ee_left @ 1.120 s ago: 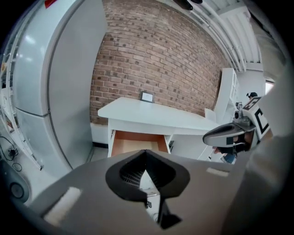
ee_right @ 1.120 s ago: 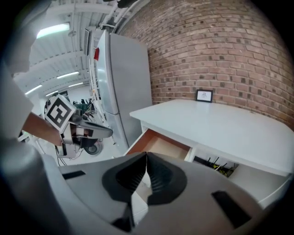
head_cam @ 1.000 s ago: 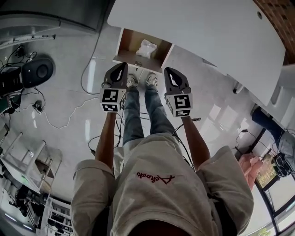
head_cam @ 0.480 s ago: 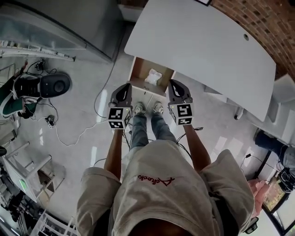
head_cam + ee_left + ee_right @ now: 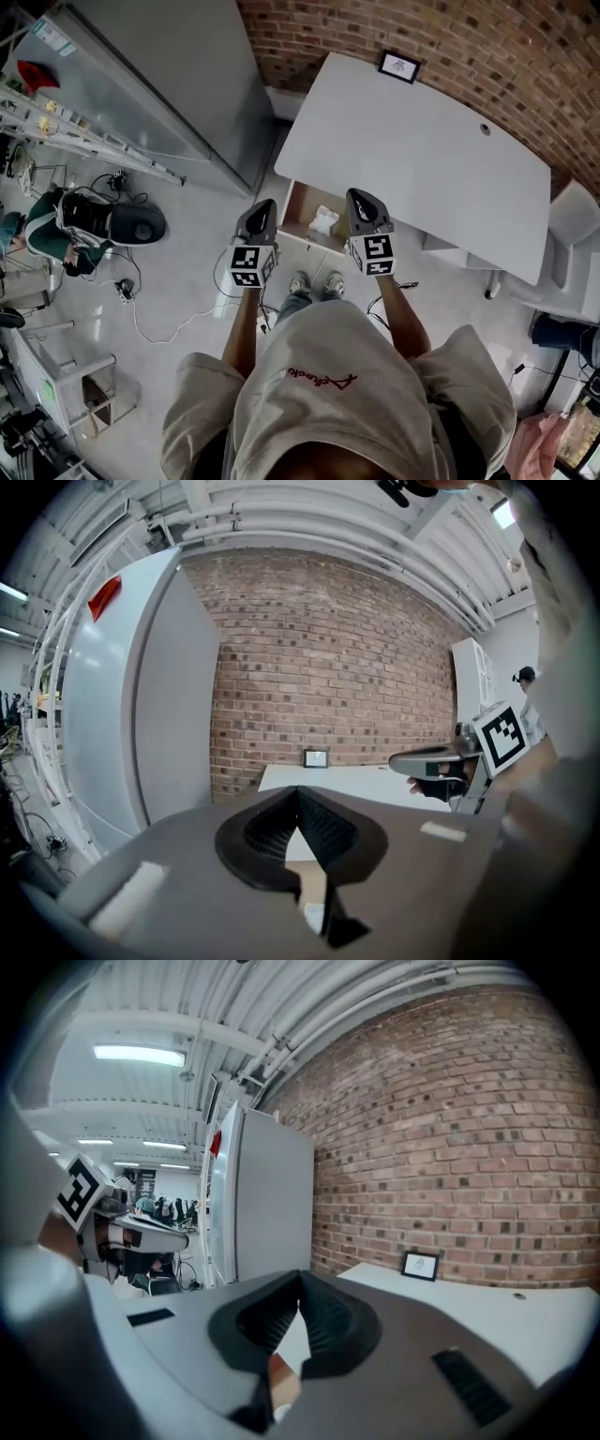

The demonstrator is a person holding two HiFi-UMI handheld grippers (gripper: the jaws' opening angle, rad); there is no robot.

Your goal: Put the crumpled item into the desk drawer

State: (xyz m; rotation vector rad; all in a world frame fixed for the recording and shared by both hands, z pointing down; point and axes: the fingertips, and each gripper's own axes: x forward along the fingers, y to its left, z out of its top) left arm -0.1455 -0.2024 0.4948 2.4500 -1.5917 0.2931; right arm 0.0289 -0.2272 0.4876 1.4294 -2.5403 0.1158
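Observation:
In the head view, a drawer (image 5: 302,202) stands pulled out from under the near edge of the white desk (image 5: 422,159). A crumpled white item (image 5: 323,220) lies inside it. My left gripper (image 5: 265,208) and right gripper (image 5: 361,199) hover side by side above the drawer's two sides, both shut and empty. Neither touches the item. In the left gripper view, the left gripper (image 5: 299,797) has its jaws together and points level at the brick wall and desk. The right gripper (image 5: 300,1283) looks the same in its own view.
A tall grey cabinet (image 5: 159,84) stands left of the desk, with a ladder (image 5: 56,122) beside it. A small picture frame (image 5: 399,66) sits at the desk's far edge. Cables (image 5: 159,314) and a black round device (image 5: 131,225) lie on the floor at left. A white chair (image 5: 572,220) is at right.
The desk and drawer have drawn away and look smaller, and the brick wall has come into view. Both grippers stay shut and side by side. The crumpled item has not moved.

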